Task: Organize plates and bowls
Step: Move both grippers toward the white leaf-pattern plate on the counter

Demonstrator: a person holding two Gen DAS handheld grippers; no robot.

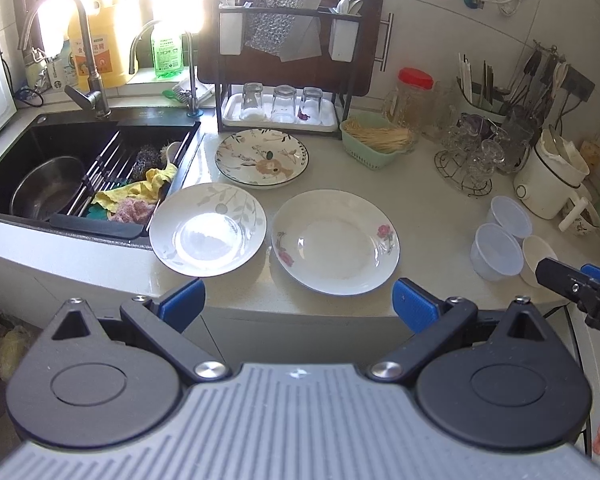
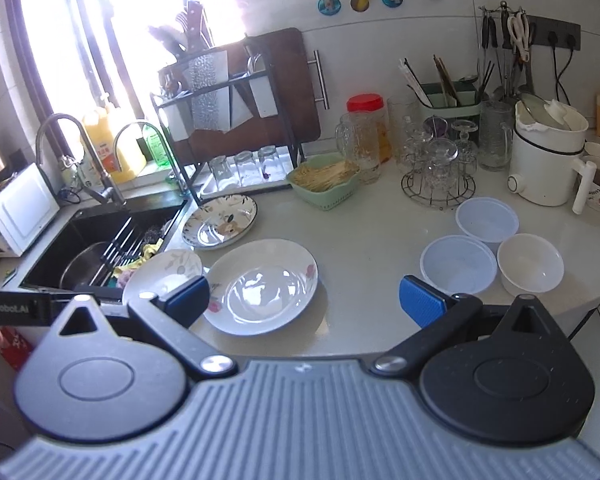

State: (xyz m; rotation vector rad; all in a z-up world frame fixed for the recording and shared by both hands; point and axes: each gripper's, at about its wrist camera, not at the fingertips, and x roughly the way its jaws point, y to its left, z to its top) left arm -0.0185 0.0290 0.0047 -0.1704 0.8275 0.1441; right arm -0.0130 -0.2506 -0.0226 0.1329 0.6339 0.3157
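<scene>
Three plates lie on the pale counter (image 1: 428, 208): a leaf-patterned plate (image 1: 208, 229) by the sink, a rose-patterned plate (image 1: 335, 241) to its right, and a flower-patterned plate (image 1: 262, 157) behind them. At the right stand two clear plastic bowls (image 2: 458, 265) (image 2: 487, 218) and a white bowl (image 2: 530, 263). My left gripper (image 1: 298, 302) hangs open in front of the counter edge, below the two near plates. My right gripper (image 2: 304, 300) is open too, its left finger over the rose plate (image 2: 262, 286), nothing held. The right gripper's tip (image 1: 580, 284) shows near the bowls.
A black sink (image 1: 60, 168) with a steel pot, rack and cloths lies left. A dish rack (image 1: 284, 80) with upturned glasses stands behind. A green basket (image 1: 376, 140), red-lidded jar (image 1: 414, 100), glassware stand (image 1: 472, 160), utensil holder and white kettle (image 1: 548, 184) crowd the back right.
</scene>
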